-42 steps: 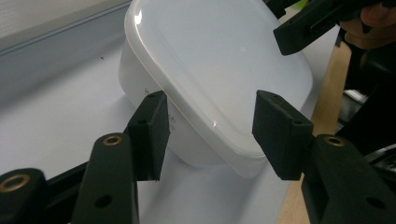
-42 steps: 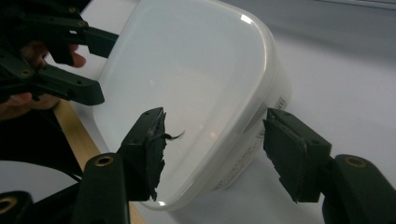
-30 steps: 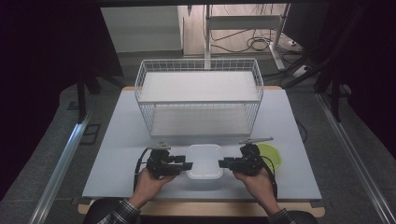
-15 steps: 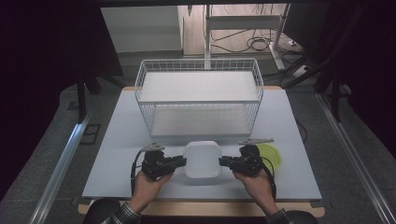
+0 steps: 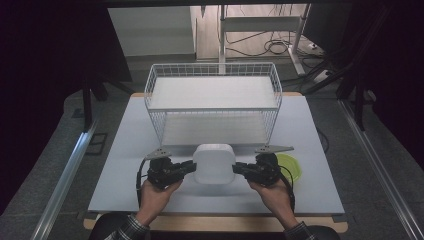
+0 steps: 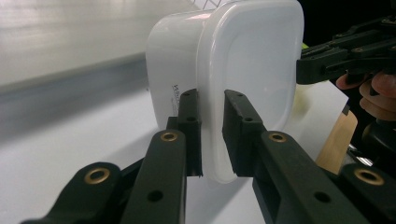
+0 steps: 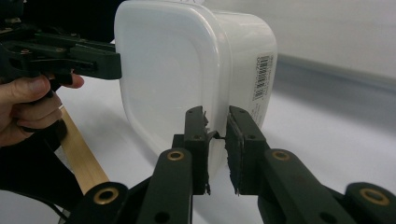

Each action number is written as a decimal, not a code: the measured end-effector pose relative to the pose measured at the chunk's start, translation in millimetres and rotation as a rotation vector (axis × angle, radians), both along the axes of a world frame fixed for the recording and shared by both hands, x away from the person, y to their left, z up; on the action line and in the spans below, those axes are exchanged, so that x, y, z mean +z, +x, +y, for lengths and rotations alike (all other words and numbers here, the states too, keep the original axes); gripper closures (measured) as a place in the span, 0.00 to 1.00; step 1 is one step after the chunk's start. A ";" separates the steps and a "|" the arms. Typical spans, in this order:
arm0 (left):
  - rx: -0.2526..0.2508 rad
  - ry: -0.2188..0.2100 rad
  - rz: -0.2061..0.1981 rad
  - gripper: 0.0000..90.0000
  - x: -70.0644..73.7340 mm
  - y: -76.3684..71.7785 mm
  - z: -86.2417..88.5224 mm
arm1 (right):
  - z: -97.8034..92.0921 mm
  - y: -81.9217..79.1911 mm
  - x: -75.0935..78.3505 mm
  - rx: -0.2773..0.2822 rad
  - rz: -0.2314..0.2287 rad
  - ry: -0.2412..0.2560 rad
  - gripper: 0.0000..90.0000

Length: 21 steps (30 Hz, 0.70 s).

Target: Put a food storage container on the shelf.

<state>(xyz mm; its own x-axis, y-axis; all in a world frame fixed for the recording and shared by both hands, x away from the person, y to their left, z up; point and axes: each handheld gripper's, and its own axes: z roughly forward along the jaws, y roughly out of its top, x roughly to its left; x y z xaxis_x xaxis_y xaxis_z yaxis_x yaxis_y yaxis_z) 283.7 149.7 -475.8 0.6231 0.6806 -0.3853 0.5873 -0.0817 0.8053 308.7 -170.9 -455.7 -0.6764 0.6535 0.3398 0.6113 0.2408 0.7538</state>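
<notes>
Since a second ago the white plastic container (image 5: 214, 163) has risen toward the wire basket (image 5: 212, 107), clamped by its rim between left gripper (image 5: 186, 168) and right gripper (image 5: 241, 169), just before the basket's front.

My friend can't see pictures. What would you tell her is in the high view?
Two hands hold a white plastic container between two black claws, the left claw pinching its left rim and the right claw its right rim, over a pale table. A white wire basket stands just behind it, and a green bowl sits beside the right hand.
</notes>
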 end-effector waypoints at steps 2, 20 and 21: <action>0.006 0.002 -0.017 0.87 6.2 0.2 1.4 | 1.2 0.7 5.7 0.004 -0.020 0.000 0.88; 0.028 -0.006 -0.140 0.87 62.6 8.2 7.1 | 8.3 12.2 62.3 0.017 -0.166 0.016 0.88; 0.028 -0.005 -0.148 0.87 65.9 8.7 7.1 | 8.2 13.1 64.7 0.016 -0.171 0.019 0.88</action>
